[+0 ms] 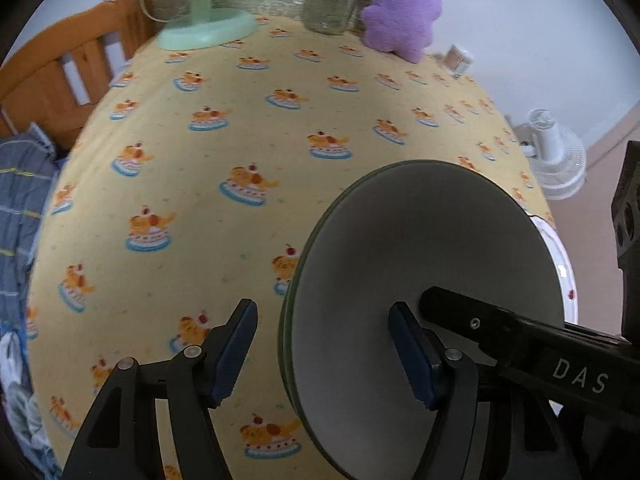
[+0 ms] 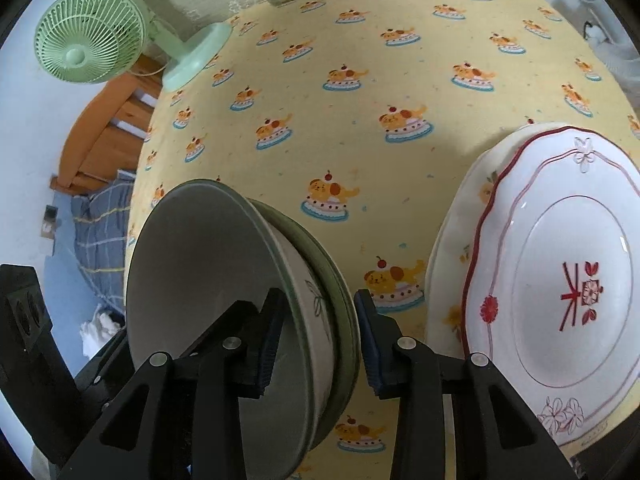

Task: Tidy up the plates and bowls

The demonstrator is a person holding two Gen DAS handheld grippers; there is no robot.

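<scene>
Two nested green-rimmed bowls with grey-white insides [image 1: 424, 264] sit on the yellow tablecloth [image 1: 224, 140]; they also show in the right wrist view [image 2: 200, 280]. My left gripper [image 1: 322, 350] is open, its jaws either side of the bowls' near rim, not closed on it. My right gripper [image 2: 320, 340] is open, its jaws straddling the rims of both bowls with a gap. A white plate with a red rim and red characters [image 2: 560, 280] rests on a cream plate [image 2: 452, 280] to the right.
A green desk fan [image 2: 92, 36], a glass jar [image 1: 332, 0] and a purple plush [image 1: 404, 12] stand at the table's far edge. A wooden bed frame [image 1: 60, 76] with blue bedding is to the left. A white fan [image 1: 556, 156] stands beyond the right edge.
</scene>
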